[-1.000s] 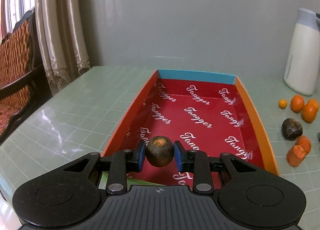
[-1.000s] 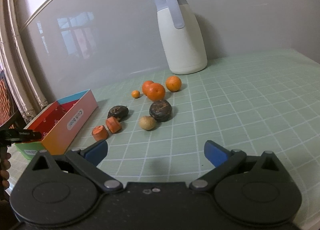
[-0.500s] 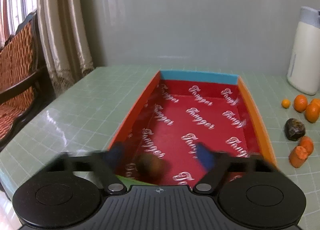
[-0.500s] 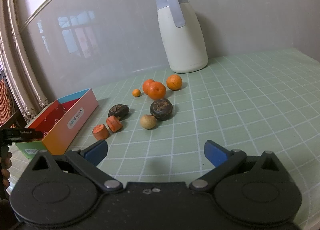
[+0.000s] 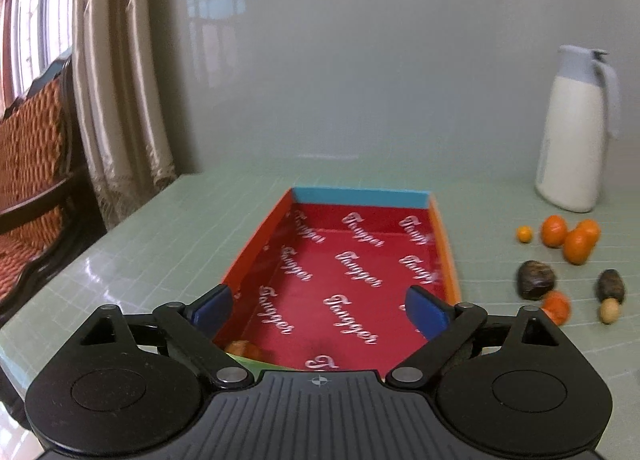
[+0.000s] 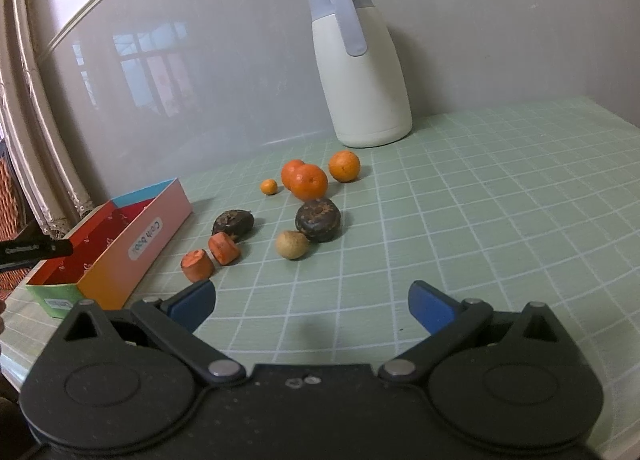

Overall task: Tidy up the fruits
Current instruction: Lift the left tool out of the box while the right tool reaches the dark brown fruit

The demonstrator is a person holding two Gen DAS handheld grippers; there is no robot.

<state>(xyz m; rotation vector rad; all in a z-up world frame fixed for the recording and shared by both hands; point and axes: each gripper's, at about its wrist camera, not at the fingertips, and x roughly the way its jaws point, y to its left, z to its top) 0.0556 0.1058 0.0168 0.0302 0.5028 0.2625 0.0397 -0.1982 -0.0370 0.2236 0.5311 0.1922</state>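
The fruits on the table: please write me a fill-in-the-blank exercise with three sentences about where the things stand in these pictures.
1. The inside of the long box is printed in the colour ____.
2. The white jug stands against the wall, ____ the oranges.
3. The two cut carrot pieces lie between the box and the pale round ____.

Missing words: red; behind; fruit

Light: your daylight enters by the window (image 5: 28, 16), glaring on the table (image 5: 132, 260).
Blur: box (image 5: 340, 284) smeared, edges bowed.
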